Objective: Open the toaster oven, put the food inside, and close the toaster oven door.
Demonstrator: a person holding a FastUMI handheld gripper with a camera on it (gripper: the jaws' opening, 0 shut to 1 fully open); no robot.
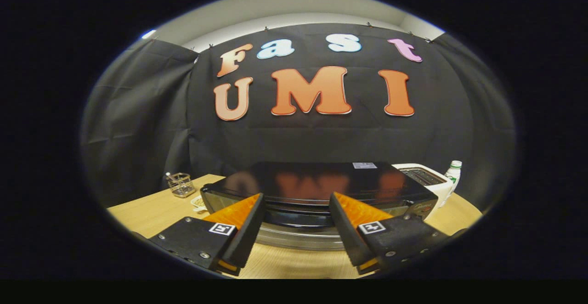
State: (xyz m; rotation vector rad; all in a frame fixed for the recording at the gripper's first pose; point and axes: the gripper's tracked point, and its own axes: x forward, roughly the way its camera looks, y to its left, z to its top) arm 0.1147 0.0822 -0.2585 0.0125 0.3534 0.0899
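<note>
A black toaster oven (321, 180) with a glossy top stands on the wooden table (147, 214), just ahead of my fingers. A silver bar (294, 240), which looks like the door handle, runs across its front between and below the fingers. My gripper (296, 196) is open, its tips level with the oven's front top edge, and holds nothing. I cannot tell how far the door stands from its frame. A small plate with food (198, 201) peeks out beside the oven's left corner, mostly hidden by the left finger.
A wire basket (180, 184) sits on the table left of the oven. Behind the oven's right side stand a white toaster (425, 176) and a clear bottle with a green label (453, 175). Black cloth walls close off the back.
</note>
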